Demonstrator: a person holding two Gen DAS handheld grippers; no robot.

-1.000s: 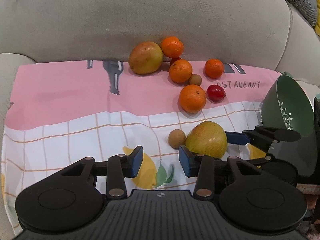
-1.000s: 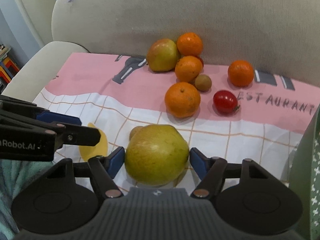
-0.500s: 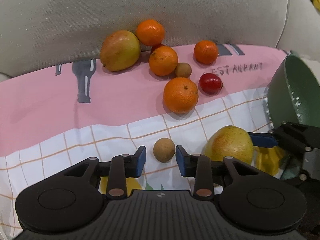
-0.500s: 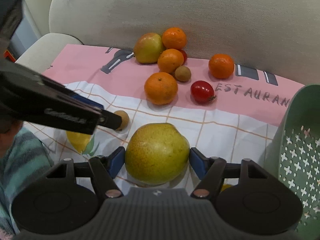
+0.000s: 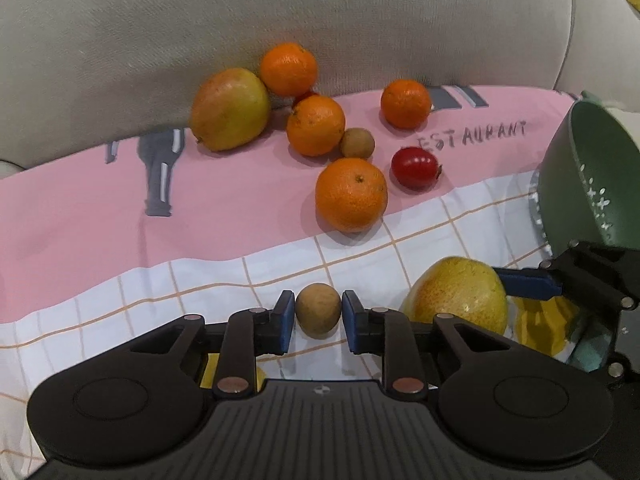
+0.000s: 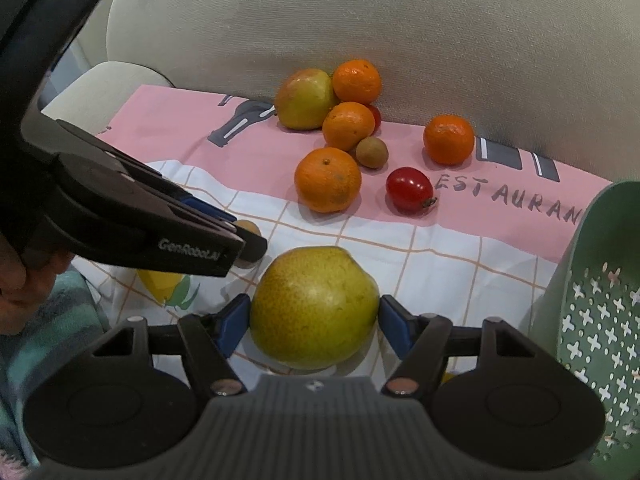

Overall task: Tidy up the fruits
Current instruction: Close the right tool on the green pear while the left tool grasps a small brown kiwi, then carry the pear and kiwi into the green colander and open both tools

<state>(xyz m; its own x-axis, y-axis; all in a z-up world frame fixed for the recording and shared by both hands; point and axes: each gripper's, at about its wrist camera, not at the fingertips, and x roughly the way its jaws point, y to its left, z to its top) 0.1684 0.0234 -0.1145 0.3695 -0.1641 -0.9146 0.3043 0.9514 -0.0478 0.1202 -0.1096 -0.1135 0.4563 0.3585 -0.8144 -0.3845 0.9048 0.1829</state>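
Fingers of the left gripper (image 5: pixel 316 316) have just closed on the longan (image 5: pixel 318 310); right gripper (image 6: pixel 314 322) clasps the pear (image 6: pixel 314 308); both seem ready for the colander (image 6: pixel 600 300).

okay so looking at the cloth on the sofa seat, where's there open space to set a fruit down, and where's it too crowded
Free: the pink stretch of the cloth left of the nearest orange, and the white checked part below it. Crowded: the back, where the mango, oranges, a small brown fruit and tomato cluster, and the right, by the green colander and both grippers.
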